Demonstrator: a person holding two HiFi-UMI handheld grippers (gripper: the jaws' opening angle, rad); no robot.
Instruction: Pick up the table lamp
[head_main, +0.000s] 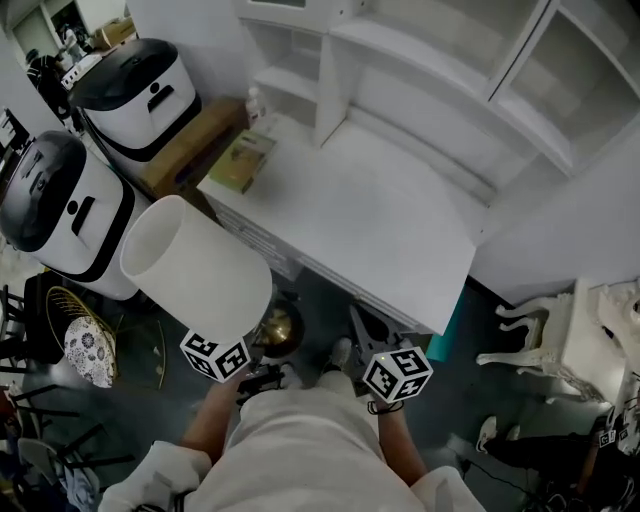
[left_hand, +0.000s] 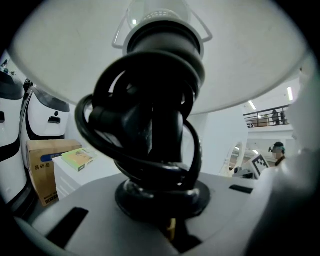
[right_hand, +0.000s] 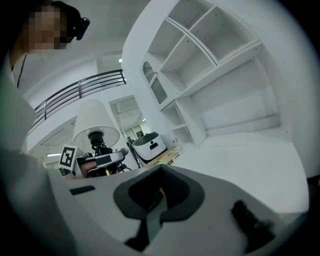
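1. The left gripper (left_hand: 170, 226) is clamped on the stem of the table lamp (head_main: 195, 268), right under a black cord (left_hand: 142, 142) wound round that stem.
2. The lamp is off the counter (head_main: 385, 215), held tilted in the air just outside the near edge, toward the near left corner. Its white shade is uppermost and its brass base (head_main: 276, 326) is lower.
3. The right gripper (right_hand: 152, 209) has its jaws together with nothing between them, and it is also outside the near edge.
4. A green booklet (head_main: 243, 160) lies by the counter's left edge. A cardboard box (head_main: 188, 148) stands just beyond that edge.
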